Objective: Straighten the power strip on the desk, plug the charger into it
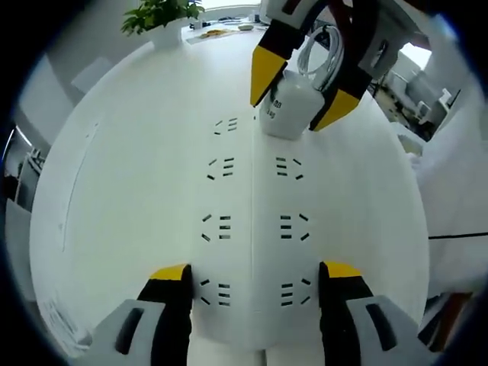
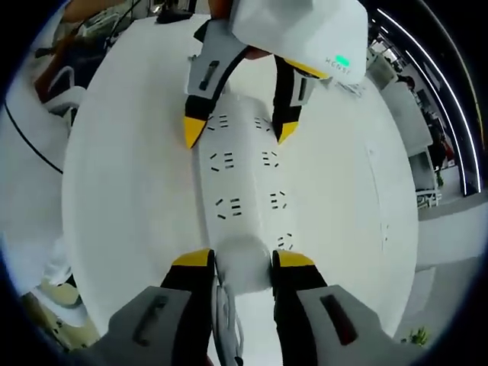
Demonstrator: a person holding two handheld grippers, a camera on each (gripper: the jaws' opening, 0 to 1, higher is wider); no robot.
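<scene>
A white power strip (image 1: pixel 252 229) with two rows of sockets lies lengthwise on the white desk (image 1: pixel 122 175). My left gripper (image 1: pixel 255 273) straddles its near end, with a yellow-tipped jaw against each long side. At the strip's far end my right gripper (image 1: pixel 296 99) comes in from above, shut on a white charger (image 1: pixel 288 113) whose coiled cable loops behind it. In the right gripper view the charger (image 2: pixel 244 263) sits between my right gripper's (image 2: pixel 244 259) jaws, over a socket at the strip's (image 2: pixel 244 179) near end. I cannot tell whether its prongs are in. The left gripper (image 2: pixel 238 131) holds the far end.
A potted plant (image 1: pixel 160 15) and small items (image 1: pixel 213 32) stand at the desk's far edge. Office chairs (image 2: pixel 61 91) and a dark cable (image 2: pixel 30 137) lie off the desk's left side. Bare desk surface (image 2: pixel 122 175) flanks the strip on both sides.
</scene>
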